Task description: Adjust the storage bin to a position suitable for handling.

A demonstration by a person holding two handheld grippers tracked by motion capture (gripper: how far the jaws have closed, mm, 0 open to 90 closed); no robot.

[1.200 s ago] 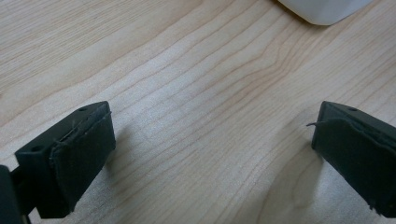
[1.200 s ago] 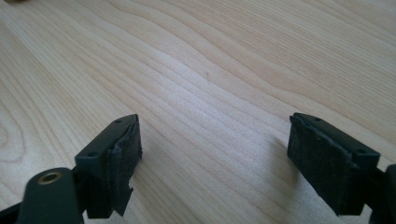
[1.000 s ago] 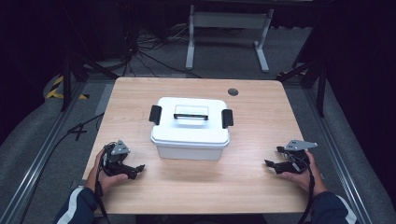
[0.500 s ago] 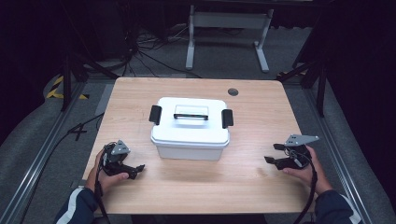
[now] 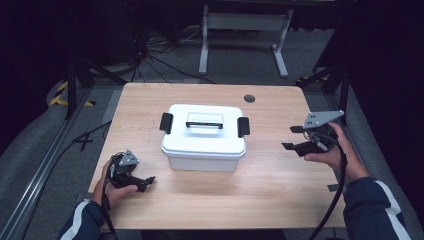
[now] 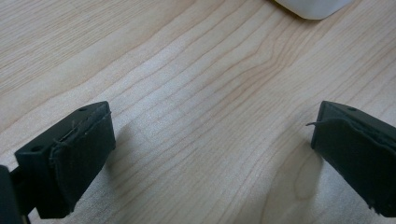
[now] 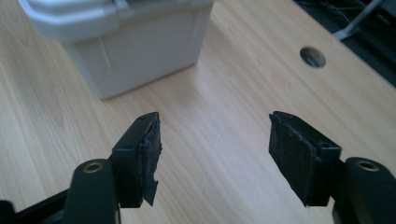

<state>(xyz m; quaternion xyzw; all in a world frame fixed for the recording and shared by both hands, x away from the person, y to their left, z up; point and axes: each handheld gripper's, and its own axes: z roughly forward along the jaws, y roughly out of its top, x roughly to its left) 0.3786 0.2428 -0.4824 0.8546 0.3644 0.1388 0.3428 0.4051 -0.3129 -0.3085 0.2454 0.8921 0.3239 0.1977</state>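
Observation:
A white plastic box [image 5: 202, 137] stands in the middle of the wooden table [image 5: 280, 190], its lid on, with a black latch at each end and a handle on top. My left gripper [image 5: 146, 181] rests low at the table's near left and points right; its jaws stand wide open over bare wood [image 6: 212, 140], with a corner of the box [image 6: 313, 7] ahead. My right gripper [image 5: 291, 138] hangs above the table to the right of the box and points at its right end [image 7: 135, 42]. Its jaws [image 7: 215, 140] have just been closing; they are open with nothing between them.
A round cable hole [image 5: 249, 98] sits in the table's far right part, also visible as the hole [image 7: 312, 57] ahead of the right gripper. Behind the table stand a white metal frame [image 5: 240, 30] and cables on a dark floor. A metal rail [image 5: 45, 160] runs along the left.
My right gripper has risen off the table and moved a little farther back, its jaws standing narrower than before. The left hand and the box have not moved.

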